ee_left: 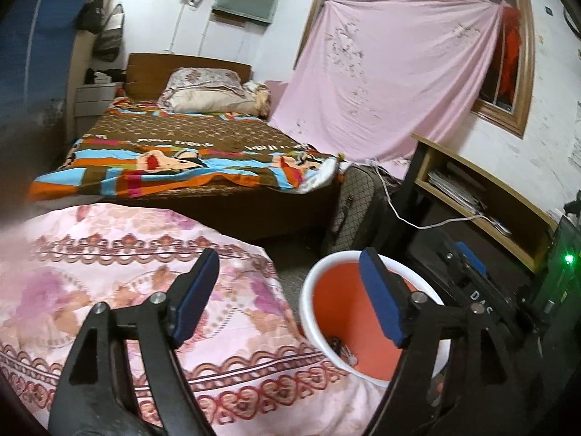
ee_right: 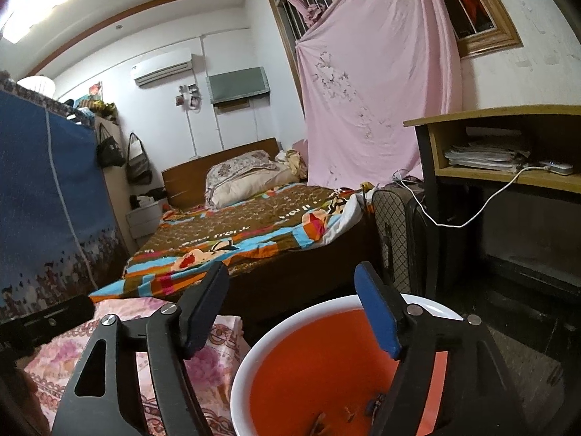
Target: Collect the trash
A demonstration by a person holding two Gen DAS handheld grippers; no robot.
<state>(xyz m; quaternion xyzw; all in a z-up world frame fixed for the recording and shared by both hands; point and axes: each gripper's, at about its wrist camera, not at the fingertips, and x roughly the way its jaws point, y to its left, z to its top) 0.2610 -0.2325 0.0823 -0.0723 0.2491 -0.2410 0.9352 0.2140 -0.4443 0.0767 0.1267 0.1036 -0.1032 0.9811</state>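
- Two grippers, both with jaws spread wide and nothing between the blue pads.
- Left gripper: hangs over the edge where the quilt meets the bin; its left finger lies over the quilt, its right finger over the bin's mouth.
- Right gripper: hangs above the near rim of the bin, right finger over the opening, left finger over the quilt's corner. Its black body also shows at the right of the left wrist view, beside the bin.
- Bin: round, white rim, orange inside, standing on the floor just beside the quilt.
- Trash: a few small dark scraps lying at the bottom of the bin; too small to name.
- Quilt: pink, floral, with scalloped red bands, in the foreground left of the bin.
- Bed: beyond the quilt, wooden headboard, brown and striped cover, pillow at the head.
- Sheet: pale pink, hung across the window to the right of the bed.
- Suitcase: dark, quilted pattern, upright between bed foot and desk.
- Desk: wood top, open shelf with stacked papers; a white cable droops from the shelf toward the suitcase.
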